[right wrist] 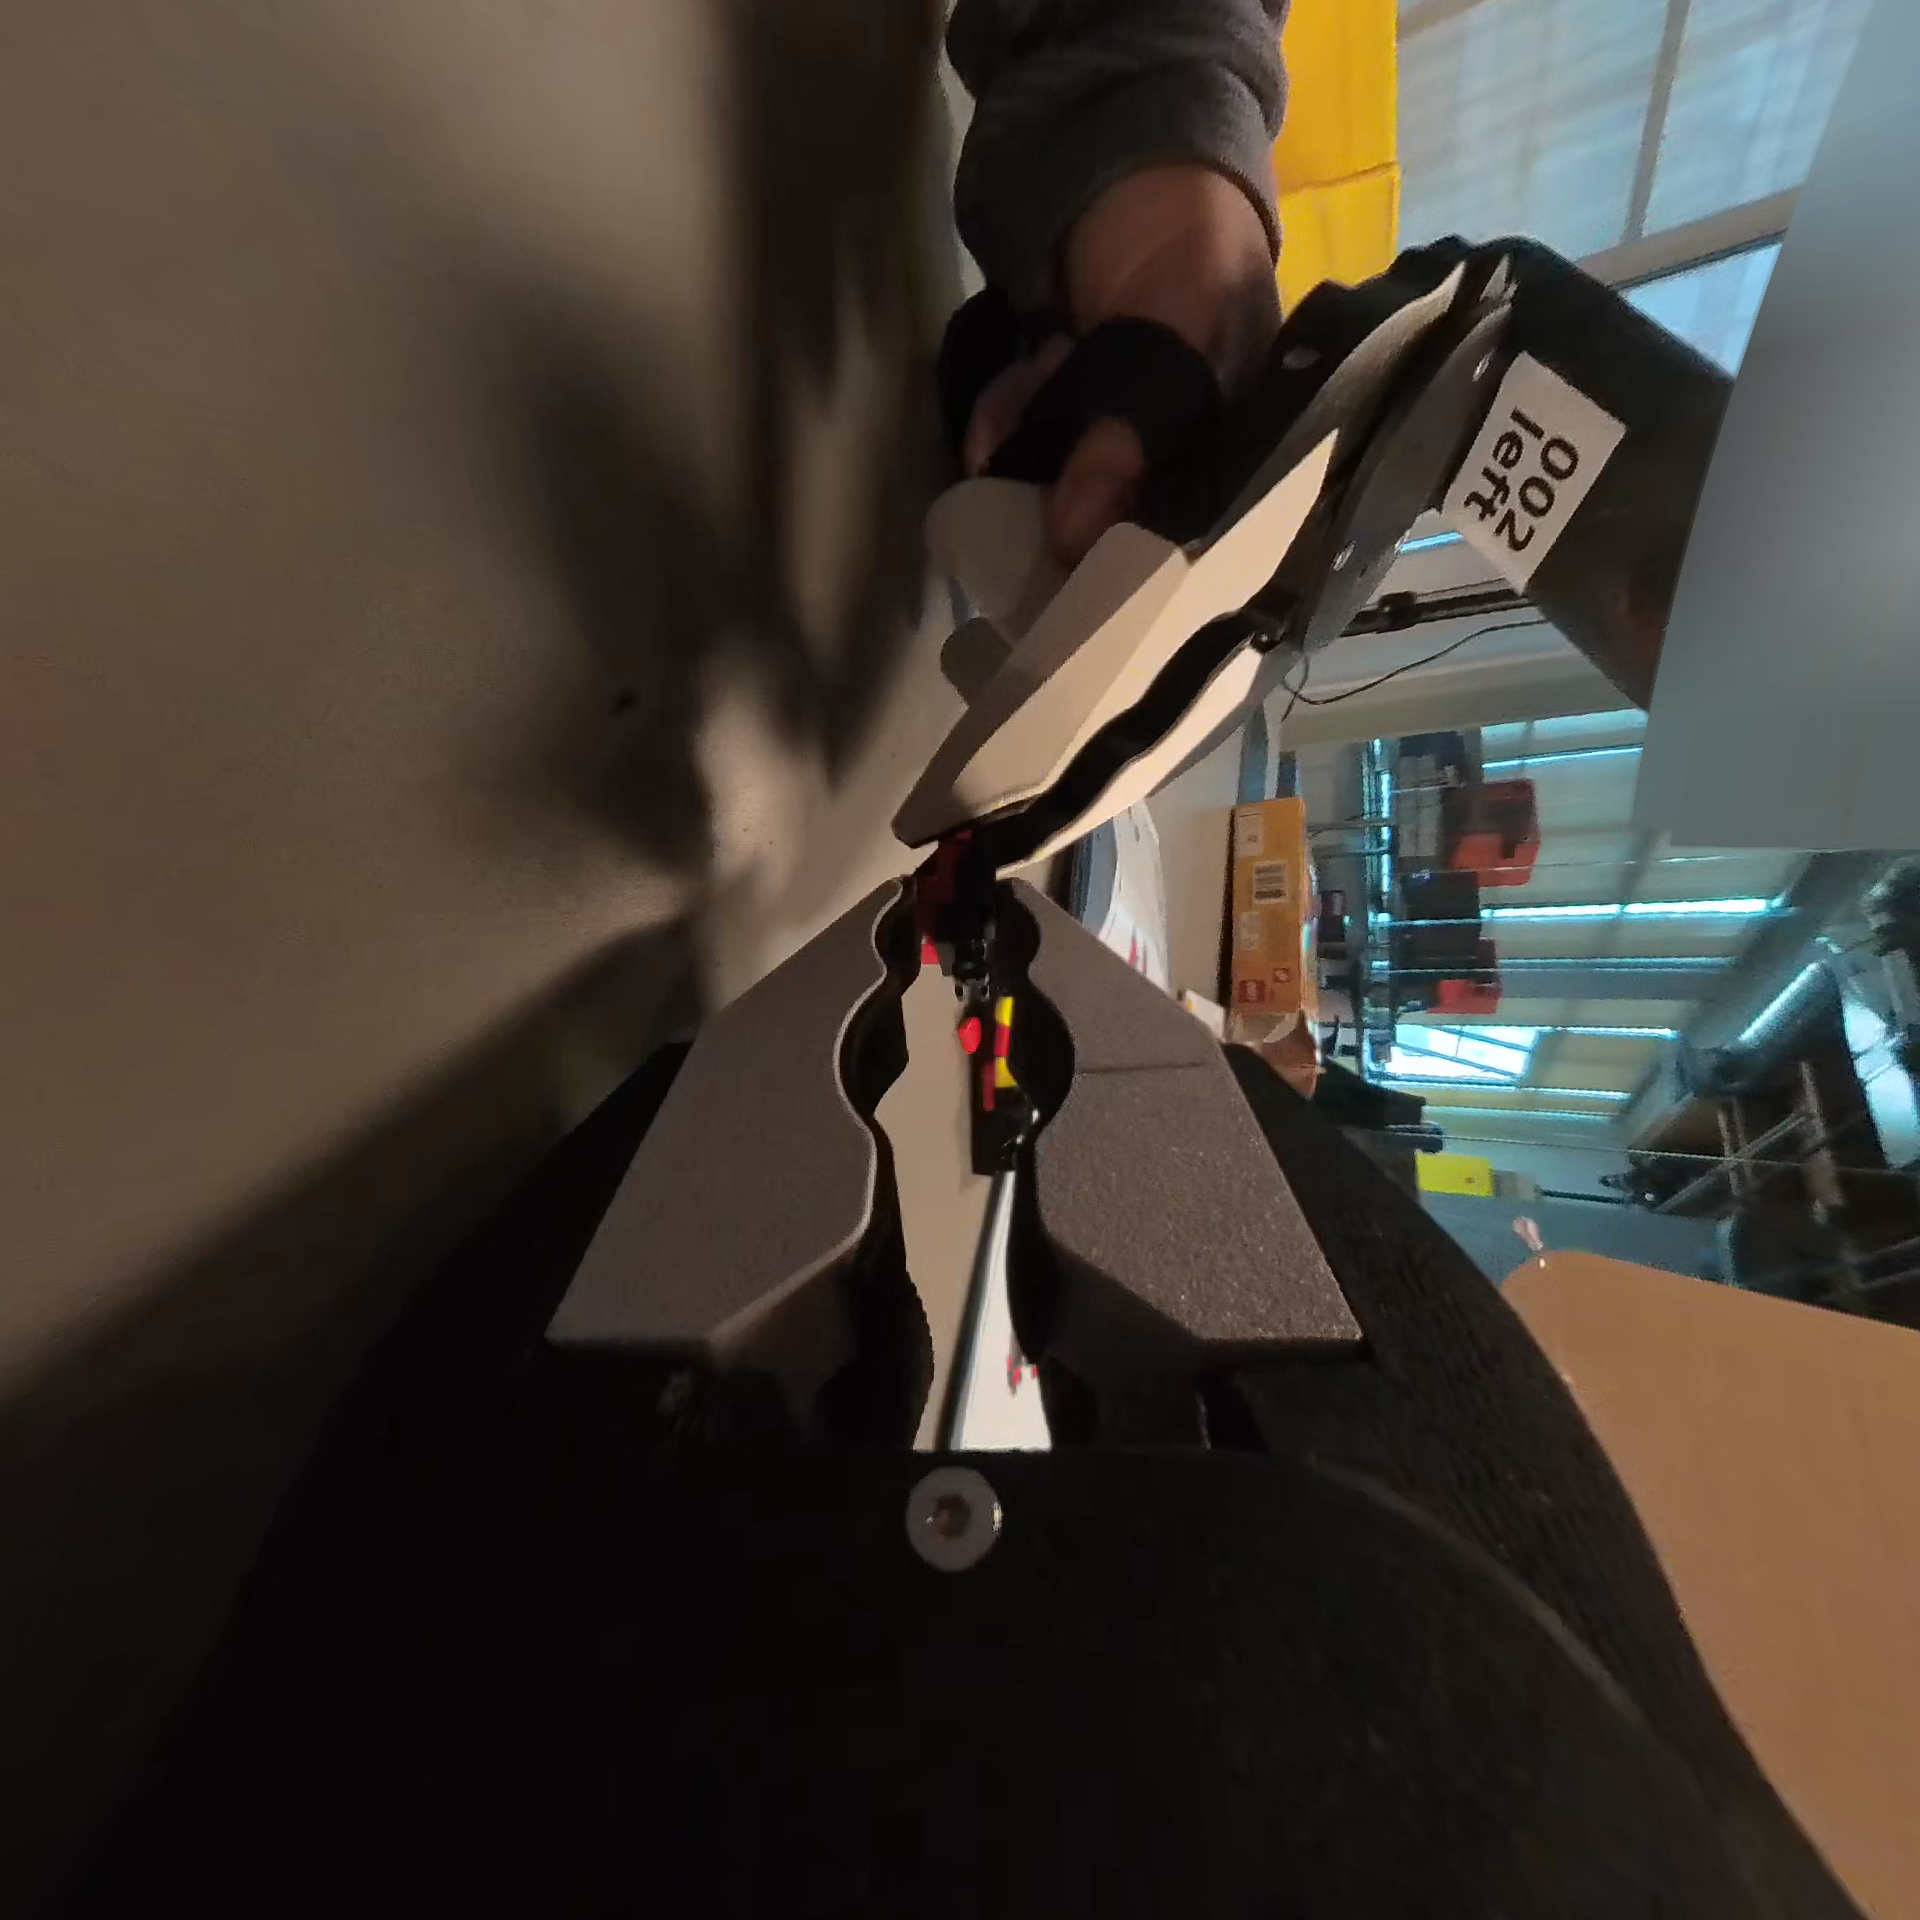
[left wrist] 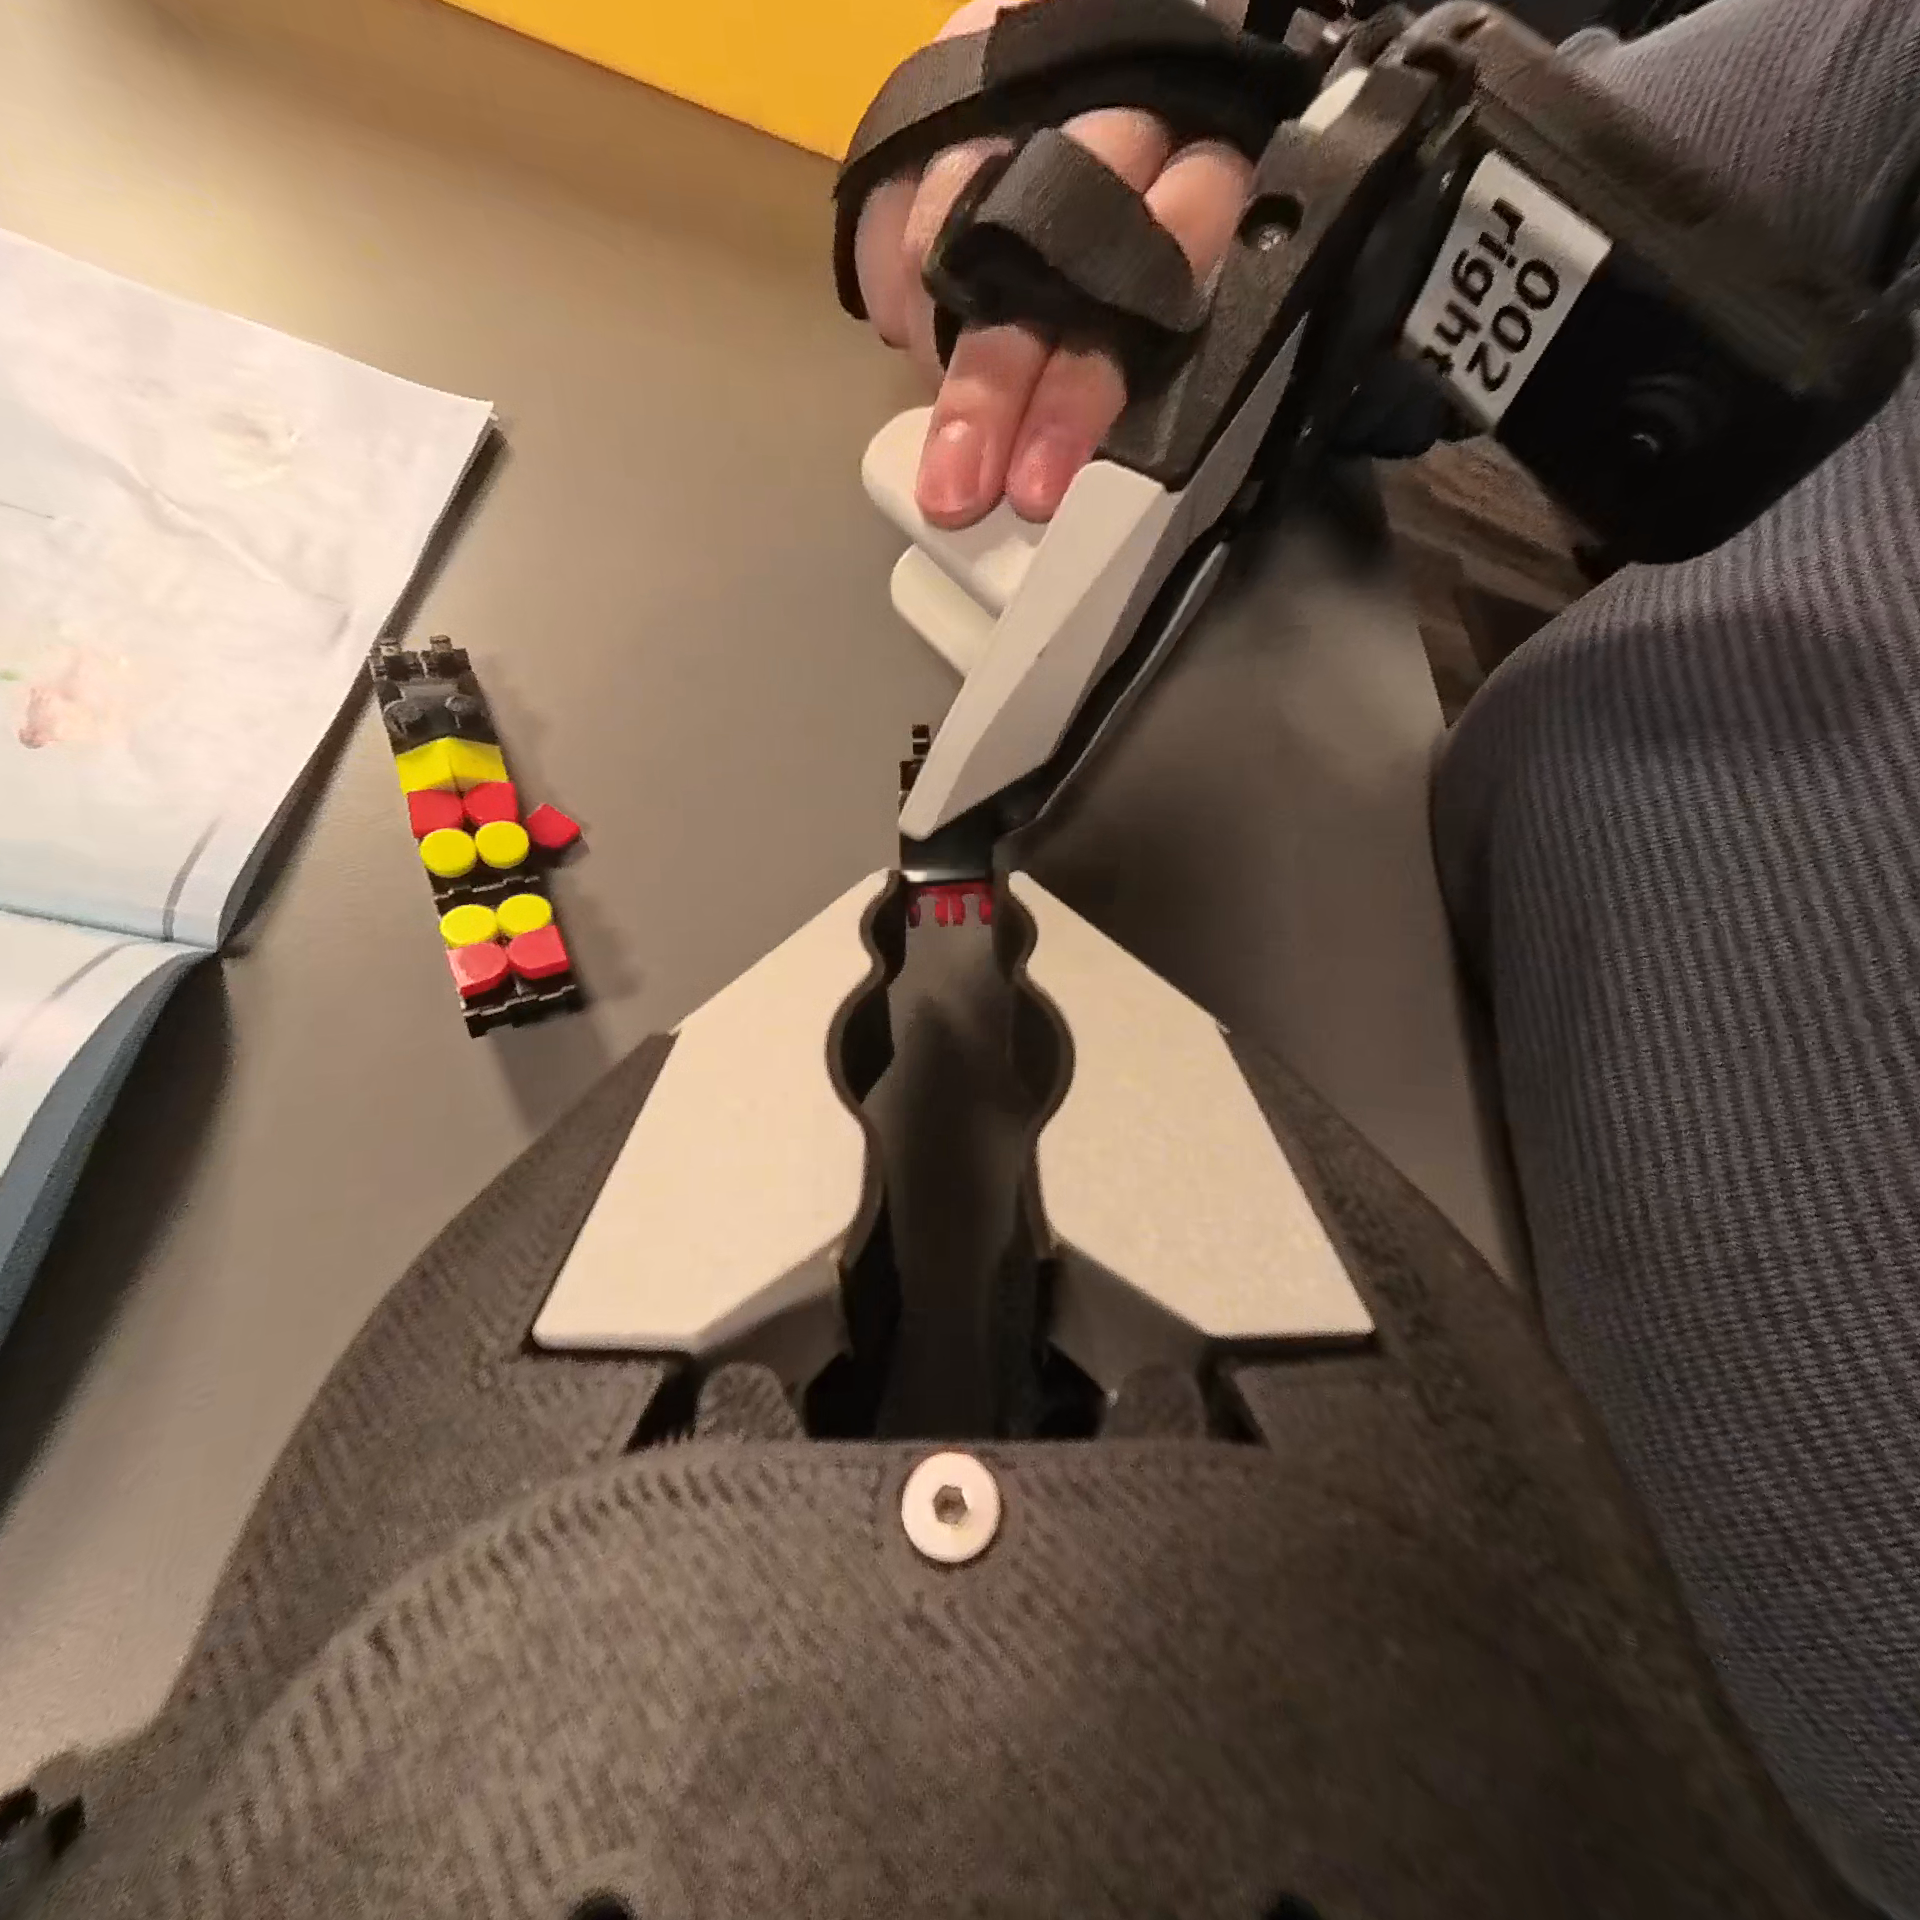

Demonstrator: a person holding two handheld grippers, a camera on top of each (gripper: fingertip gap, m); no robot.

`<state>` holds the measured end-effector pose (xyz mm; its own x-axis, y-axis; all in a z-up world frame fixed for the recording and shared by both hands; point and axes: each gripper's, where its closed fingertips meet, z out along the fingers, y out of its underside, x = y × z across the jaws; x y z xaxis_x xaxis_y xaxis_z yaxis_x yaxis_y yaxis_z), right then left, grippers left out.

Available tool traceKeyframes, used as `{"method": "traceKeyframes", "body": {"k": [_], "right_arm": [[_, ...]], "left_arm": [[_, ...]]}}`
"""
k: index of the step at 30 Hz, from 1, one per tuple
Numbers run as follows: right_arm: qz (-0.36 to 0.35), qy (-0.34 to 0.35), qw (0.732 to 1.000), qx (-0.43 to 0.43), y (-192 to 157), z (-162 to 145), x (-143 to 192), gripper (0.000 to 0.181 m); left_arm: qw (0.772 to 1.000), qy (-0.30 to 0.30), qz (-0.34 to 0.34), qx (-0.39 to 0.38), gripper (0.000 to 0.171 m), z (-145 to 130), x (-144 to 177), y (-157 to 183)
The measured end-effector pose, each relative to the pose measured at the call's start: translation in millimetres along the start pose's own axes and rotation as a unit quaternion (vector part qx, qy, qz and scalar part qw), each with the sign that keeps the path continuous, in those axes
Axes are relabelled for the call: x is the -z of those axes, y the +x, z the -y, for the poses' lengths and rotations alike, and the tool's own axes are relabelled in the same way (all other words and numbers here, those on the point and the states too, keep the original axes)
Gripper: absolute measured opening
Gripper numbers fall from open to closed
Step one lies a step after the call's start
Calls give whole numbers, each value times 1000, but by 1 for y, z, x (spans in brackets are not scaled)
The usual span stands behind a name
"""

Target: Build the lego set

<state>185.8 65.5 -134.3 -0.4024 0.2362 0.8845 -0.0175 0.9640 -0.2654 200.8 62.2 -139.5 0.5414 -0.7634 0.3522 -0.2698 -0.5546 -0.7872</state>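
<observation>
Workshop or lab: metal wire shelving (right wrist: 1455, 894) holding red-and-black cases (right wrist: 1491, 821), beside large windows (right wrist: 1558, 114) and exposed ducting (right wrist: 1766, 997).

- The left wrist camera is sitting just behind its own hand-held gripper (left wrist: 948, 883), looking steeply down along the fingers at the tabletop (left wrist: 644, 499), very close.
- The right wrist camera is riding behind its hand-held gripper (right wrist: 951, 888), rolled sideways, so the tabletop (right wrist: 312, 520) is standing like a wall on the left and the room is lying on the right.
- Both views are sharing the spot where the two sets of fingertips are meeting, each seeing the other gripper from in front.
</observation>
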Motion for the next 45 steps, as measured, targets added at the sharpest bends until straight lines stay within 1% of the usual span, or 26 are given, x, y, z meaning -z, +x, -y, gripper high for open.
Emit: {"method": "traceKeyframes", "body": {"k": [2,5,6,7,8,9,11,13,14,16,18,20,21,27,30,33,35,39,41,42,43,44,45], "right_arm": [[12,-5,1000,-19,-1,0,0,11],[34,6,997,-73,-2,0,-1,11],[44,15,994,-98,-3,1,-1,11],[55,26,990,-126,-4,2,-1,11],[63,37,985,-155,-3,2,0,11],[69,45,981,-177,-3,2,0,11],[76,51,974,-207,-2,-1,0,11],[85,60,967,-234,-3,-2,1,11],[89,65,964,-244,-3,-1,1,12],[94,73,959,-259,-2,0,2,12],[98,75,956,-266,-3,0,2,12],[105,78,954,-270,-5,1,1,12],[106,77,953,-273,-6,1,1,12],[112,70,953,-272,-9,0,-1,13],[103,60,954,-275,-8,-2,-2,12],[86,41,954,-283,-3,-5,-3,11],[88,33,954,-285,-3,-4,-4,10],[101,41,954,-278,-11,-2,-6,12],[99,57,962,-247,-13,3,-4,14],[97,64,965,-237,-13,5,-2,17],[96,69,964,-240,-12,5,0,22],[101,75,959,-255,-11,5,1,26],[107,79,953,-273,-9,4,2,32]], "left_arm": [[1000,-1,0,3,16,0,0,-1],[1000,-1,7,-5,17,0,0,0],[1000,2,16,-16,18,0,0,-1],[999,6,34,-34,23,1,1,-2],[997,9,56,-61,31,2,1,-3],[992,10,80,-101,34,3,3,-5],[969,18,134,-206,35,6,6,-6],[937,22,178,-301,33,7,8,-6],[923,19,190,-334,31,6,7,-5],[908,9,198,-370,27,3,4,-2],[898,10,206,-388,21,3,3,-2],[894,12,212,-394,11,4,3,-3],[892,11,214,-398,10,4,3,-4],[889,-5,220,-401,6,1,1,-7],[884,-6,230,-407,5,1,2,-8],[891,3,232,-390,5,4,5,-11],[894,5,230,-386,5,4,5,-11],[885,-19,232,-404,6,-3,3,-11],[882,-23,226,-412,6,-6,4,-6],[877,-33,228,-421,6,-9,5,-6],[866,-44,231,-442,5,-13,6,-6],[849,-56,237,-469,6,-18,7,-7],[826,-64,249,-502,5,-19,10,-7]]}}
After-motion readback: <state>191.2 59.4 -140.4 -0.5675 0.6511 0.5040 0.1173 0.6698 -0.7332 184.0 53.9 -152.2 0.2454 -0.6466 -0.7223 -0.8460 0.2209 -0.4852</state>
